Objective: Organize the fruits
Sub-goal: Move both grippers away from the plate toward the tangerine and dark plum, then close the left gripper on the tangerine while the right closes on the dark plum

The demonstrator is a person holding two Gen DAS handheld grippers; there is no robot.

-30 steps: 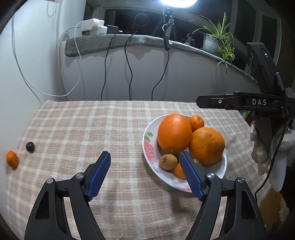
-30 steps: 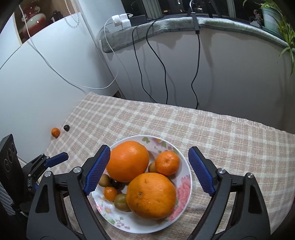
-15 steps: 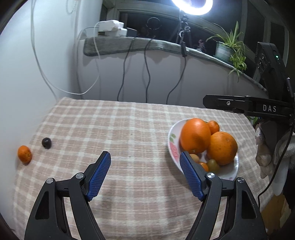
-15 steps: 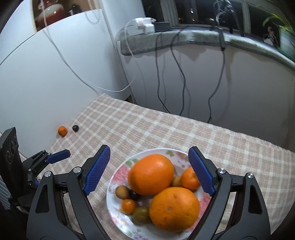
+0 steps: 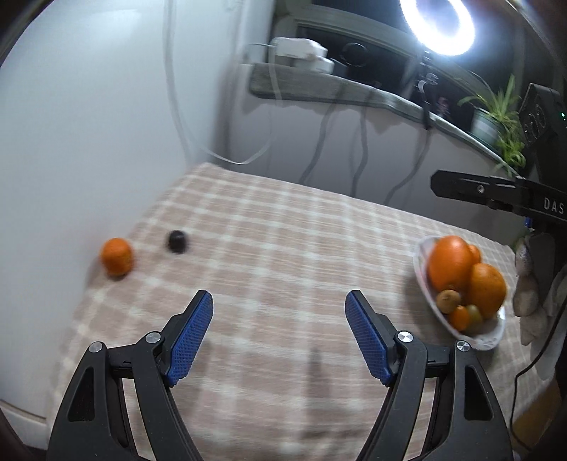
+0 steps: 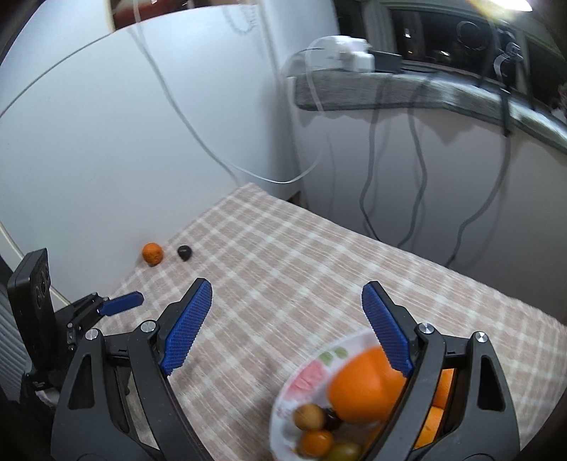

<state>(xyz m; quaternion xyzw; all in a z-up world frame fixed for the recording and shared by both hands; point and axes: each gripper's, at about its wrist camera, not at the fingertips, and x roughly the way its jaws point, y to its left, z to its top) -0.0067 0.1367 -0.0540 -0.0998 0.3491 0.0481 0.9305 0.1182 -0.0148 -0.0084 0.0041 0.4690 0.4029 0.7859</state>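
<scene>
A white flowered plate (image 5: pixel 490 339) at the table's right holds two big oranges (image 5: pixel 449 262) and several small fruits; it also shows in the right wrist view (image 6: pixel 290 386). A small orange (image 5: pixel 117 256) and a small dark fruit (image 5: pixel 177 241) lie on the checked cloth by the left wall, and both show in the right wrist view, the orange (image 6: pixel 152 253) and the dark fruit (image 6: pixel 185 252). My left gripper (image 5: pixel 279 312) is open and empty over the cloth, right of those two. My right gripper (image 6: pixel 286 301) is open and empty above the plate's near edge.
A white wall (image 5: pixel 88 142) borders the table's left edge. A grey ledge (image 5: pixel 319 88) with a power strip, hanging cables, a ring light (image 5: pixel 443 25) and a potted plant (image 5: pixel 496 120) runs behind. The checked cloth (image 5: pixel 283 248) covers the table.
Both grippers swung left, away from the plate toward the small orange and dark fruit. The plate slid to the right edge of both views. Both stay open.
</scene>
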